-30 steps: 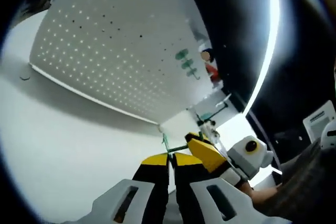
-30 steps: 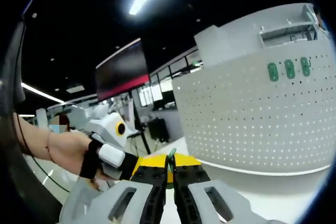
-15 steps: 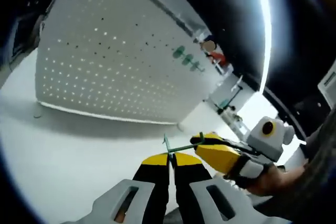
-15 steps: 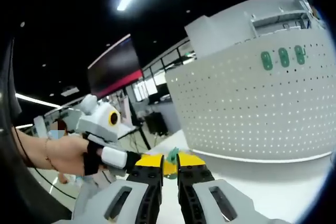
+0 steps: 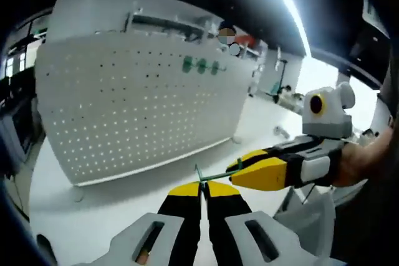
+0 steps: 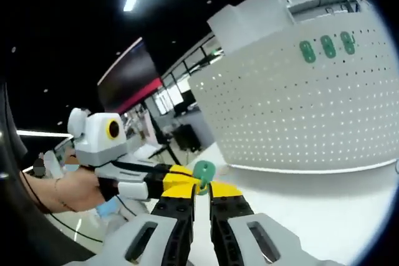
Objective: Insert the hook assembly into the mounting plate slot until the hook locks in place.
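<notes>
We are holding the hook [image 5: 212, 174] between both grippers above the desk [image 5: 124, 207], readying it for the pegboard [image 5: 134, 110]. The left gripper [image 5: 201, 186] is clenching the green wire; the right gripper [image 6: 201, 186] is clamping the hook's round green end [image 6: 204, 169], tips nearly touching.
</notes>
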The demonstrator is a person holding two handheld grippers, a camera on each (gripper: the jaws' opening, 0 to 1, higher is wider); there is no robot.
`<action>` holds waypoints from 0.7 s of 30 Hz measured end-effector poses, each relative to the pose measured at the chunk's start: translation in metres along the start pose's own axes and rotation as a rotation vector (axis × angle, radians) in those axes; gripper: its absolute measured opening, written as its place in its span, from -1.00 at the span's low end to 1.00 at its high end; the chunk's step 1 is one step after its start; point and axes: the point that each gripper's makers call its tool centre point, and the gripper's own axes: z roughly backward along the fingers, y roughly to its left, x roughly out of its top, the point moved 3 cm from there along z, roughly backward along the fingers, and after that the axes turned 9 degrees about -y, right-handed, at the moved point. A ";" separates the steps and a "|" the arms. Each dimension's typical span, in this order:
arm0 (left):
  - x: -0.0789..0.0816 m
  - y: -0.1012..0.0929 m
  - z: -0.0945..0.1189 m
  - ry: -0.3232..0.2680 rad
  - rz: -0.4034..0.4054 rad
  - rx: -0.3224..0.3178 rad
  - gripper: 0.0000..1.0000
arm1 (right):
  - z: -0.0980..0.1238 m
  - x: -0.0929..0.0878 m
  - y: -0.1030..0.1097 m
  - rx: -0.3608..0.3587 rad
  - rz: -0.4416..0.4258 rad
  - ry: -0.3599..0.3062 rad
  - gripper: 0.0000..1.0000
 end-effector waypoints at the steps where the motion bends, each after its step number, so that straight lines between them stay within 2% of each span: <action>1: 0.000 -0.001 0.000 -0.001 -0.010 -0.001 -0.98 | 0.000 0.000 -0.001 -0.006 -0.016 -0.001 -0.87; 7: 0.004 -0.005 0.002 -0.041 -0.070 0.004 -0.98 | -0.002 0.001 0.001 0.004 -0.002 -0.003 -0.87; 12: 0.009 -0.006 0.006 -0.081 -0.137 0.025 -0.98 | -0.003 0.003 0.001 -0.014 -0.148 -0.018 -0.90; 17: 0.012 -0.006 0.010 -0.110 -0.172 0.053 -0.98 | -0.005 0.008 0.002 -0.023 -0.228 -0.042 -0.90; 21: 0.015 -0.012 0.010 -0.129 -0.194 0.046 -0.98 | -0.008 0.010 0.003 -0.028 -0.271 -0.054 -0.92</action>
